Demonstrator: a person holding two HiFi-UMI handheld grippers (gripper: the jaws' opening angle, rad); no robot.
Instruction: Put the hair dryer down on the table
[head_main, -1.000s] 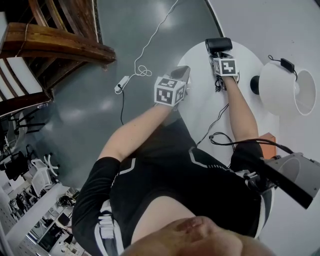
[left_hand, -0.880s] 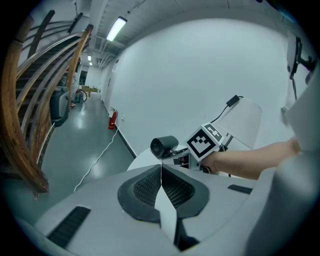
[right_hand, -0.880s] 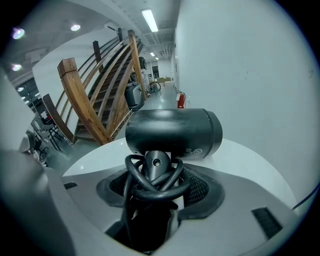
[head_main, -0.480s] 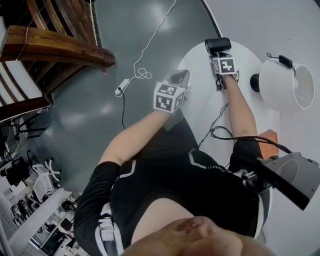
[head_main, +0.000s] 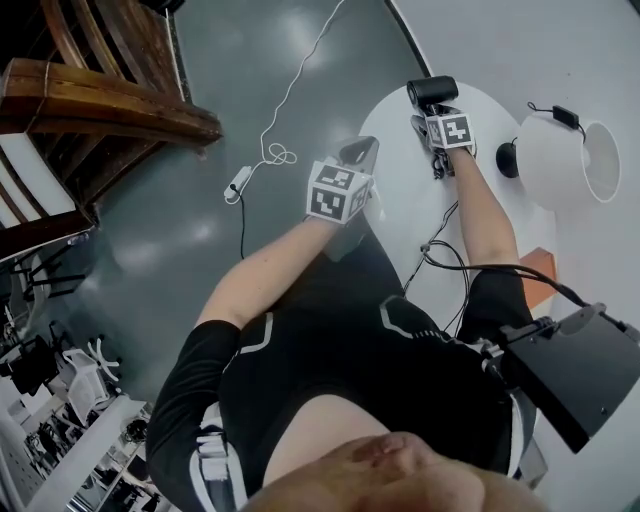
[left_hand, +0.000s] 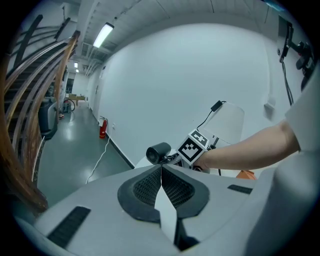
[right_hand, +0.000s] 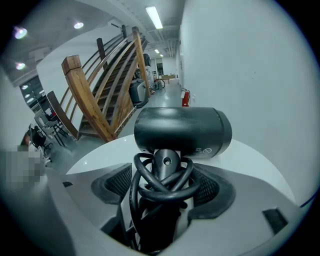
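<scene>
While the right gripper's (right_hand: 162, 180) jaws have just been opening and now stand wide, the hair dryer (right_hand: 182, 131) has its handle between them, wound in loops of black cord (right_hand: 161, 192), and the pads appear to be off it. Its barrel lies crosswise just beyond the fingertips, apparently resting on the white table (right_hand: 250, 165). The likely trouble is a cord loop catching a pad as the gripper backs away, which would drag or tip the dryer near the table's far rim. The left gripper (left_hand: 161, 172), off to that side, is closed on nothing.
</scene>
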